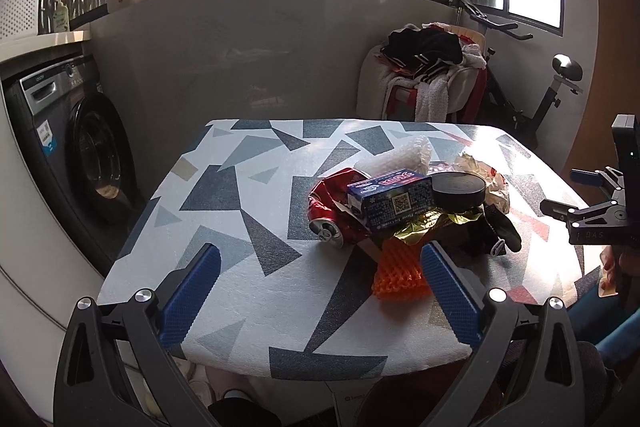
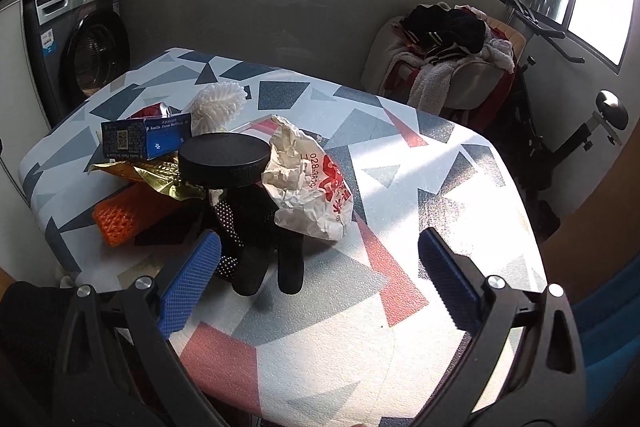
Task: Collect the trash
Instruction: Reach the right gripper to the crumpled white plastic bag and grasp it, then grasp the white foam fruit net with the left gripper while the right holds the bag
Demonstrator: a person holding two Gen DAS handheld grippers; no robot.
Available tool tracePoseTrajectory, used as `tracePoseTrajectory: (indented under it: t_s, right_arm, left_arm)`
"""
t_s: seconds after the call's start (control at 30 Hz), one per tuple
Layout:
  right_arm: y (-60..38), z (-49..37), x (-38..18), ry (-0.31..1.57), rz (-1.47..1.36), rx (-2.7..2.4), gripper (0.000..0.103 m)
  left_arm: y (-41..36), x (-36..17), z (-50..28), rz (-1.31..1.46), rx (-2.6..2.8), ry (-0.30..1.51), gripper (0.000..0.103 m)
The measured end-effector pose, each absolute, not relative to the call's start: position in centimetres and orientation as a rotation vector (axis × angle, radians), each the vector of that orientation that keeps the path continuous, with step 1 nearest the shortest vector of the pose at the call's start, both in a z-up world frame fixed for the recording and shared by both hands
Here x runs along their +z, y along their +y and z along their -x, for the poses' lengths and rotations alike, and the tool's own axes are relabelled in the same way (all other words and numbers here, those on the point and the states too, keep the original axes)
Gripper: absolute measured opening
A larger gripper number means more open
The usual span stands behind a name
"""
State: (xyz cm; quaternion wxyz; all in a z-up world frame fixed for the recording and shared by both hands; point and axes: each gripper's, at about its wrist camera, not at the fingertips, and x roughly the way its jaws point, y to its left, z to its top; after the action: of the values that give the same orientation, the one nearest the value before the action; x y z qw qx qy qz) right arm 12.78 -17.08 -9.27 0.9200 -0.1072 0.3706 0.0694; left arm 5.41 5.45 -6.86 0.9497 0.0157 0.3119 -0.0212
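Trash heaped on a patterned table point(image 1: 240, 211), both tongs spread wide and holding nothing.

The left gripper point(image 1: 320, 291) and right gripper point(image 2: 320, 287) hang over the near edge. In the pile, a blue box point(image 1: 390, 203) and black lid point(image 1: 460, 191) cover much of a crushed red can point(image 1: 332, 207). Gold foil point(image 2: 160, 173) and orange netting point(image 2: 124, 217) are half buried. A crumpled paper bag point(image 2: 308, 183) overlaps a black glove point(image 2: 256, 235), its cuff hidden.
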Motion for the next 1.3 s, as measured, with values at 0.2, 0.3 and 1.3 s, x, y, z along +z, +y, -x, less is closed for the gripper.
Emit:
tracePoseTrajectory:
  t_s: [0.2, 0.3, 1.3]
  right_arm:
    - [-16.1, -17.5, -13.1, 0.798, 0.280, 0.110, 0.088]
    - [-16.3, -19.9, -14.4, 0.812, 0.275, 0.101, 0.086]
    - [-21.1, -18.3, -9.0, 0.683, 0.107, 0.098, 0.028]
  left_arm:
    - [6.0, -8.5, -7.6, 0.022, -0.082, 0.681, 0.098]
    - [6.2, -8.9, -8.3, 0.040, -0.089, 0.673, 0.098]
    - [-6.3, -8.0, -29.1, -0.180, -0.412, 0.980, 0.069]
